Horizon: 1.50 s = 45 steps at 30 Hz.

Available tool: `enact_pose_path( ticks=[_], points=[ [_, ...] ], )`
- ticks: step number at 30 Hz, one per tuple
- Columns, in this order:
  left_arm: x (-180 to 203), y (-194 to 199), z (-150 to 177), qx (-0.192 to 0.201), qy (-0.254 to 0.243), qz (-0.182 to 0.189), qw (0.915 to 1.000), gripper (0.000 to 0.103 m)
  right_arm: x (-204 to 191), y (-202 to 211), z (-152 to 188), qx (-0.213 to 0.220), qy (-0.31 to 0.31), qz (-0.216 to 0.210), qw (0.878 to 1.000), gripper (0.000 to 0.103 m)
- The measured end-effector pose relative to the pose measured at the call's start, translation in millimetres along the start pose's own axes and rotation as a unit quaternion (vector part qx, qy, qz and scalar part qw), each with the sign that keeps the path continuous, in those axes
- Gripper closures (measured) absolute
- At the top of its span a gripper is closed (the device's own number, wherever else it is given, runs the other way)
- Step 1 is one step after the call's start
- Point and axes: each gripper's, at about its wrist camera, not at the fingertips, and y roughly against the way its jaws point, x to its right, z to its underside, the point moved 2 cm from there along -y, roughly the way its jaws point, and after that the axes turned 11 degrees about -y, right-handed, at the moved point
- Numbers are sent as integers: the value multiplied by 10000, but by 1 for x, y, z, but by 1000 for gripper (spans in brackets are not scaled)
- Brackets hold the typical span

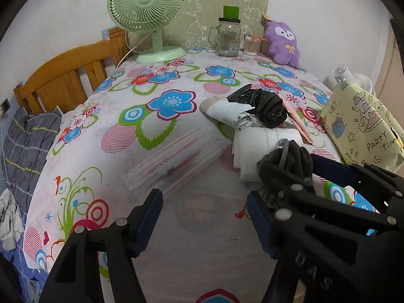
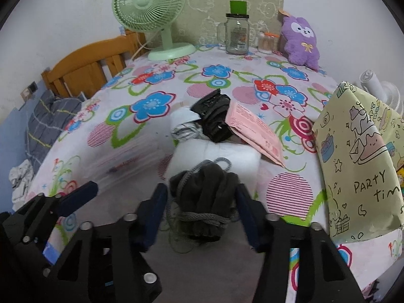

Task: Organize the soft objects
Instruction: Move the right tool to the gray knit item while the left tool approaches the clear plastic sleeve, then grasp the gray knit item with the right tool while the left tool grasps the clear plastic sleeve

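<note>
A dark grey knit bundle tied with a grey cord [image 2: 204, 202] sits between the fingers of my right gripper [image 2: 202, 214], which is shut on it just above the flowered table cover; it also shows in the left wrist view [image 1: 285, 166]. My left gripper [image 1: 204, 217] is open and empty over the cover, left of the right gripper. Behind the bundle lie a folded white cloth [image 2: 214, 154], a grey-white cloth [image 2: 184, 126], a black bundle [image 2: 214, 116] and a pink packet [image 2: 255, 128]. A purple plush toy [image 2: 301, 41] sits at the back.
A yellow "Party time" bag [image 2: 358, 161] stands at the right. A green fan [image 2: 151, 12], a glass jar [image 2: 236, 36] and a cotton-swab pot [image 2: 266, 43] stand at the back. Clear plastic folders [image 1: 176, 161] lie on the cover. A wooden headboard [image 1: 65, 75] is left.
</note>
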Motion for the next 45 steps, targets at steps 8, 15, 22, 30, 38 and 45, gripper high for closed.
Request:
enact_pose_path(
  ticks=[8,15,22,30,38,45],
  points=[
    [-4,4,-9,129,-74,-120,9998,32,-4,5,-8,96,105,-23,9999,68],
    [-19,-3,-25,196,-176,-285,9992,30,-11,9,-21,244,108,-129,9996,70],
    [-28,-19,-33,154,-470,-437,9978,24,-15,0,-29,202,53,-150,9997,70],
    [-28,-34,-32,-3,-535,-141,9985,31,-16,-11,-31,97,-10,-93,9999,70],
    [-28,-34,-27,-136,-413,49,9990,51,-16,-12,-30,76,-24,-75,9999,70],
    [-24,-26,-25,-220,-211,33,9995,79,-15,-8,-27,91,-28,-110,9999,70]
  ],
)
